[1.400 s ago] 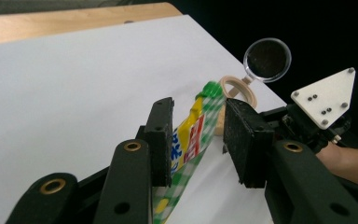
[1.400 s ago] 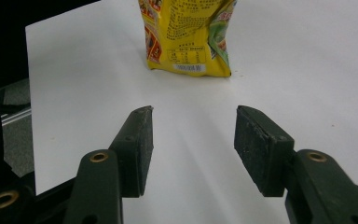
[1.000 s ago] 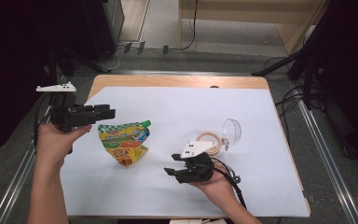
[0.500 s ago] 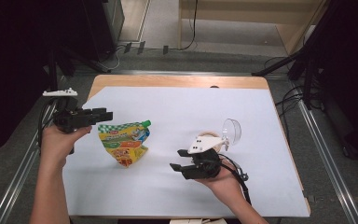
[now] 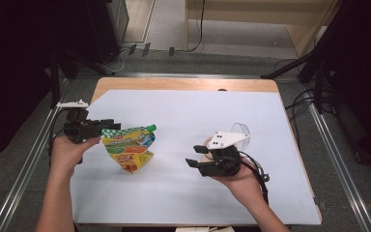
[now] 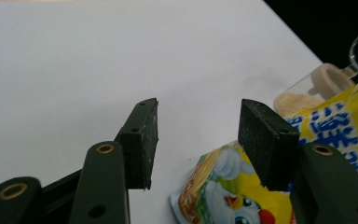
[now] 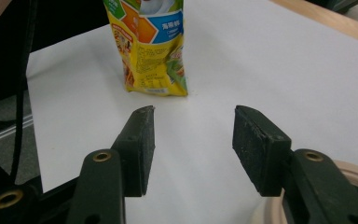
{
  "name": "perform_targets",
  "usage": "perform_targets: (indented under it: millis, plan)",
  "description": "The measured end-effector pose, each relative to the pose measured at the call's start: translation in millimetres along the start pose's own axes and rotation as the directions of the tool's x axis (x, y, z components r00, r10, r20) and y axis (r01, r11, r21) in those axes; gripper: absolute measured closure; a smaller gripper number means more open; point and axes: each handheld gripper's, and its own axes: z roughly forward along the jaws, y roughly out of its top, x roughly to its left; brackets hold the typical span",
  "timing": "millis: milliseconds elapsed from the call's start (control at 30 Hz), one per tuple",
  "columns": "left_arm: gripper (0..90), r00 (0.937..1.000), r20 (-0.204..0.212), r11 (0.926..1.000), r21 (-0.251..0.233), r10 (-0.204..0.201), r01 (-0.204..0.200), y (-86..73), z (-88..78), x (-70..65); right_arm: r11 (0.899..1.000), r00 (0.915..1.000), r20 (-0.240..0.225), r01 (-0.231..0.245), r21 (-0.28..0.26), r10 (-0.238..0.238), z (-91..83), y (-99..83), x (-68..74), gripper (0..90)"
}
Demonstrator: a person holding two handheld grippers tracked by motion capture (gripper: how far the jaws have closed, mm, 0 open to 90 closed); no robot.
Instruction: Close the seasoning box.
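A yellow food pouch (image 5: 128,147) with a green cap lies on the white sheet (image 5: 183,116), left of centre. My left gripper (image 5: 111,126) hovers at the pouch's upper left corner. Its jaws have just been opening and nothing sits between the pads. In the left gripper view the pouch (image 6: 242,186) lies low, behind the right-hand jaw of the gripper (image 6: 198,135). My right gripper (image 5: 195,155) is open, points left toward the pouch (image 7: 151,46) and holds nothing between its fingertips (image 7: 193,135). A clear glass jar (image 5: 240,131) lies just behind it.
A round wooden lid (image 7: 354,177) lies beside the jar, under the right gripper's jaw, and shows far off with the jar (image 6: 328,79) in the left gripper view. The wooden table edge (image 5: 183,84) borders the sheet at the back. Cables cross the floor beyond.
The left hand has sunk closer to the pouch's corner. The right hand has lifted and drifted slightly right, staying in front of the jar.
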Motion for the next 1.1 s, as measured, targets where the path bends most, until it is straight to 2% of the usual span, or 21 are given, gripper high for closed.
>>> perform_targets:
  millis: [167, 233, 433, 500, 833, 967, 1100]
  plan:
    - [47.4, 0.9996, 0.022, 0.9996, 0.019, 0.02, -0.02, -5.3, 10.5, -0.2, 1.0, 0.9999, 0.015, -0.002, -0.013, 0.002, -8.7, 3.0, -4.8, 51.6]
    - [47.3, 0.9995, 0.013, 0.9993, 0.021, 0.03, -0.031, -6.9, 12.7, 0.4, 1.0, 0.9998, 0.02, -0.005, -0.018, 0.005, -13.6, 4.7, -6.9, 52.7]
    - [48.2, 0.9992, 0.023, 0.9995, 0.007, 0.032, -0.032, -12.5, 14.2, 3.9, 1.0, 0.9992, 0.036, -0.015, -0.021, 0.016, -27.1, 9.4, -14.9, 55.8]
    - [48.8, 0.9992, 0.024, 0.9992, 0.021, 0.032, -0.033, -13.6, 15.6, 4.4, 0.999, 0.999, 0.036, -0.027, -0.027, 0.028, -32.6, 10.8, -18.2, 57.3]
    - [48.3, 0.999, 0.034, 0.9994, 0.018, 0.029, -0.029, -18.3, 20.0, 6.7, 0.996, 0.9951, 0.063, -0.074, -0.041, 0.076, -58.0, 13.6, -37.4, 61.4]
    - [48.2, 0.999, 0.038, 0.9991, 0.035, 0.022, -0.023, -20.2, 22.7, 7.2, 0.995, 0.9933, 0.081, -0.079, -0.053, 0.083, -69.4, 14.2, -44.0, 65.1]
    - [48.2, 0.9984, 0.036, 0.9973, 0.059, 0.043, -0.045, -21.5, 25.9, 6.1, 0.994, 0.9896, 0.109, -0.087, -0.068, 0.094, -80.4, 13.8, -50.5, 66.8]
